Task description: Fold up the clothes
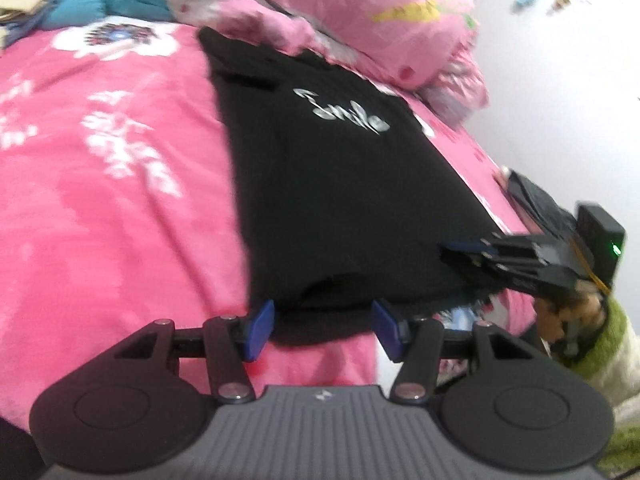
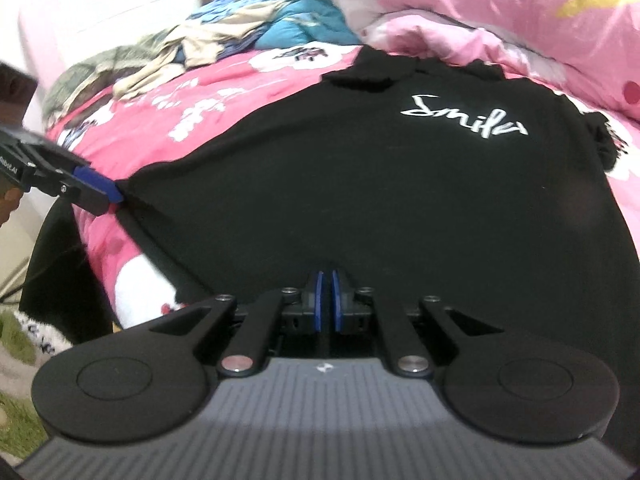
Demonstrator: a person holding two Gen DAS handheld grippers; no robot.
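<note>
Left gripper [image 1: 324, 330] at the near hem of the black T-shirt [image 1: 340, 200], blue fingers [image 1: 260, 328] spread apart; hem edge sits between them, pads not pressing it. Shirt lies flat on the pink floral bedspread [image 1: 112, 184], white "Smile" lettering [image 1: 344, 114] face up, collar toward the pink pillows [image 1: 360, 12]. Right gripper [image 2: 328, 304] clenched on the shirt's lower hem, pads nearly touching, fabric pinched between.
</note>
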